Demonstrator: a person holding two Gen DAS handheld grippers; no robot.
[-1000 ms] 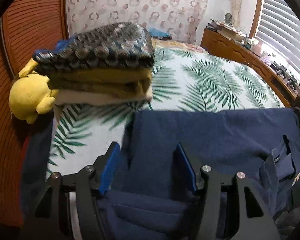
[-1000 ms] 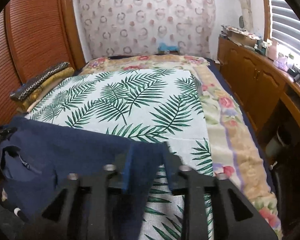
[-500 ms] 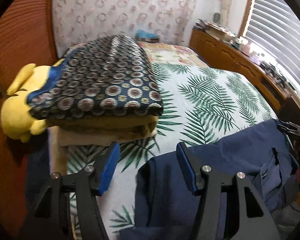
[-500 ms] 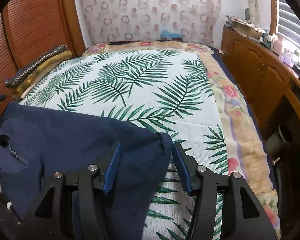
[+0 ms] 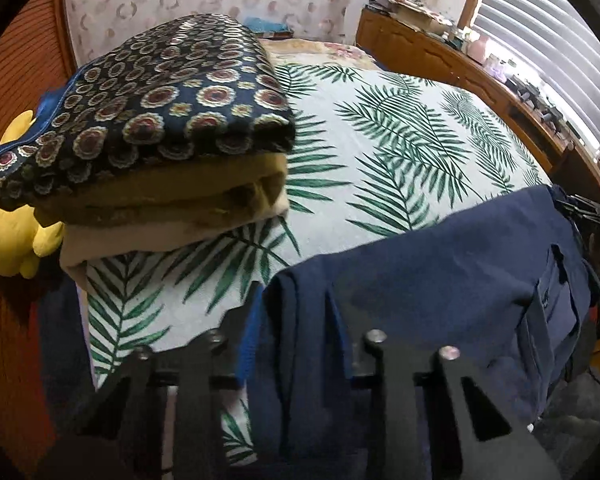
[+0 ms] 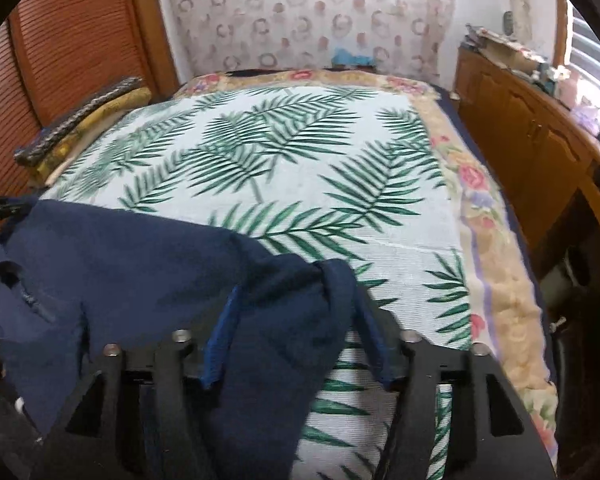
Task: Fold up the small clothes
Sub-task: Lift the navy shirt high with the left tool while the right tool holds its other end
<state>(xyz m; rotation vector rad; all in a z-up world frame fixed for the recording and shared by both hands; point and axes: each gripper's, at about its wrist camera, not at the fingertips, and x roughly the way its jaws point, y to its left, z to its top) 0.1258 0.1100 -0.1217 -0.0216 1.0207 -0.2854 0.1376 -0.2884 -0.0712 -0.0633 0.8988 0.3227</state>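
- Left gripper (image 5: pixel 296 316): its jaws have just been closing and now stand narrow, pinching a bunched corner of the navy garment (image 5: pixel 440 280); a second ago that corner lay loose between wide jaws. By my reading the left corner is now secured for a fold
- Navy garment: spread across the near edge of the bed (image 5: pixel 400 140), over the palm-leaf cover, its pocket hanging off the edge; dark, soft, creased at both held corners
- Right gripper (image 6: pixel 296 320): jaws have just been closing, at middling width, the other corner (image 6: pixel 300 292) bunched between them; whether the pads truly clamp it I cannot tell
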